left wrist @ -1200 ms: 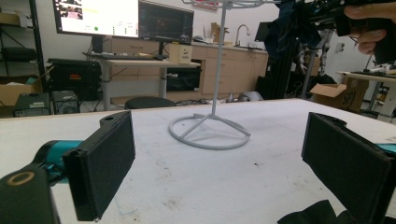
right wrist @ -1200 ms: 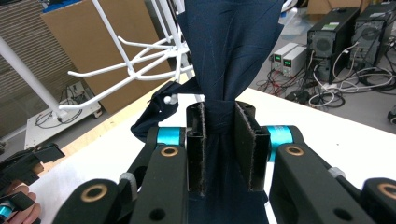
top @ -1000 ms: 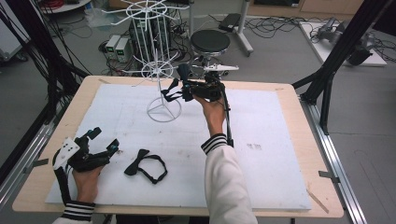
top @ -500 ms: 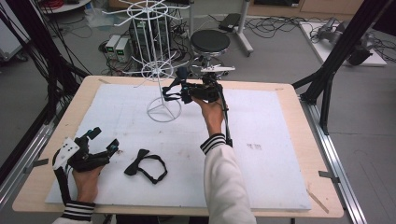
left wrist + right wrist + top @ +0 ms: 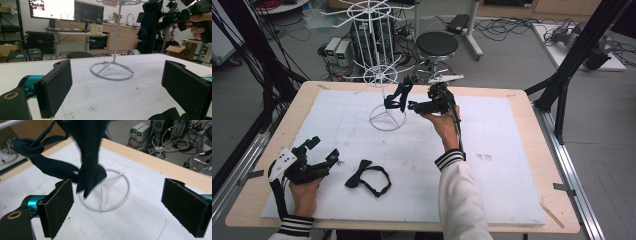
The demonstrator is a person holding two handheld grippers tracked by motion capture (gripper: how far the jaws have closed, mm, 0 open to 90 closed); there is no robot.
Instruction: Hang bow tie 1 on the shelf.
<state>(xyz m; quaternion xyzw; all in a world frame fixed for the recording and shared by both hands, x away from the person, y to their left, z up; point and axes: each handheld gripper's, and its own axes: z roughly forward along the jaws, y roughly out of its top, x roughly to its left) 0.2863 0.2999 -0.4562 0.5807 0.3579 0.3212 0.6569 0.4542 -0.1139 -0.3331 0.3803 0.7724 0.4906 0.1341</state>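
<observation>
- My right gripper [image 5: 412, 106] is raised beside the white wire rack [image 5: 384, 75] at the far side of the worktop [image 5: 512, 150], its jaws spread wide with nothing between them.
- A dark bow tie [image 5: 87, 162] hangs from the rack above its ring base [image 5: 105, 192], just ahead of my right jaws and apart from them.
- My left gripper [image 5: 329, 159] rests low at the near left, jaws released.
- A second bow tie [image 5: 368, 177] lies flat on the worktop just beside it.
</observation>
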